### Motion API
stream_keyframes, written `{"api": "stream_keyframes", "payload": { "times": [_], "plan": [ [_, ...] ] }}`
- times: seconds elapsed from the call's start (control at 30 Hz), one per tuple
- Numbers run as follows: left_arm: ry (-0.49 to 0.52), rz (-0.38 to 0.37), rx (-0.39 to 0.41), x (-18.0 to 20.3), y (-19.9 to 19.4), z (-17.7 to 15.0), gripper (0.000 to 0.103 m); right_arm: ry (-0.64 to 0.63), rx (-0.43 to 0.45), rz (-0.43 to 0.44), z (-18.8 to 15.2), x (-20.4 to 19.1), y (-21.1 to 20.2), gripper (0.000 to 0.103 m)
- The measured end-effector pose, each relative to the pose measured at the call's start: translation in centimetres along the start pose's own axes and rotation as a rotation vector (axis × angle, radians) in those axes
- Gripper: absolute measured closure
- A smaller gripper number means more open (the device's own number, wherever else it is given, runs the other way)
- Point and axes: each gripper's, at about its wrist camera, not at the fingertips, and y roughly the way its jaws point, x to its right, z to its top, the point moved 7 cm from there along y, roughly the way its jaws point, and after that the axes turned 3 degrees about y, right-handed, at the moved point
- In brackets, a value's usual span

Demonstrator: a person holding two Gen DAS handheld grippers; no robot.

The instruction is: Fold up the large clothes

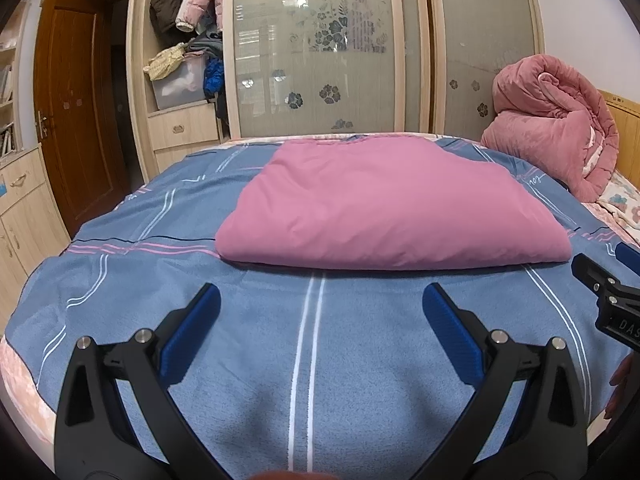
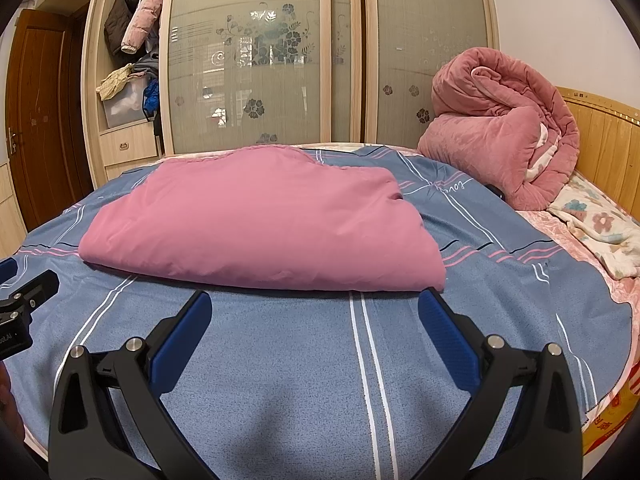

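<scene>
Left wrist view, one folded pink garment (image 1: 384, 204), two empty tools, left tool (image 1: 320, 312) and right tool (image 2: 316, 316) spread wide

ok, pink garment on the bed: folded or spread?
Folded. The pink garment lies as a compact layered rectangle on the blue sheet, neither gripper touching it.

- Both views are evenly and warmly lit; no hard glare is seen on the blue striped bedsheet (image 1: 248, 344).
- Soft, blurred shadows are cast on the sheet between and below the open black-and-blue tongs of the left gripper (image 1: 320, 304) and right gripper (image 2: 315, 312).
- A narrow dark shadow is seen under the near edge of the folded pink garment (image 1: 384, 208), just ahead of the tongs.
- Window light is reflected in the frosted floral wardrobe doors (image 2: 248, 60) far beyond.
- Straight lines are bowed by fisheye distortion, and corners are blackened.
</scene>
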Motion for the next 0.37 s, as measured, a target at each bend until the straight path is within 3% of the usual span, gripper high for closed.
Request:
{"api": "stream_keyframes", "payload": {
  "times": [0.37],
  "plan": [
    [-0.021,-0.031,-0.036,-0.18,0.44,-0.20,0.002,0.000,0.001,-0.001,-0.01,0.00,0.00,0.001]
  ]
}}
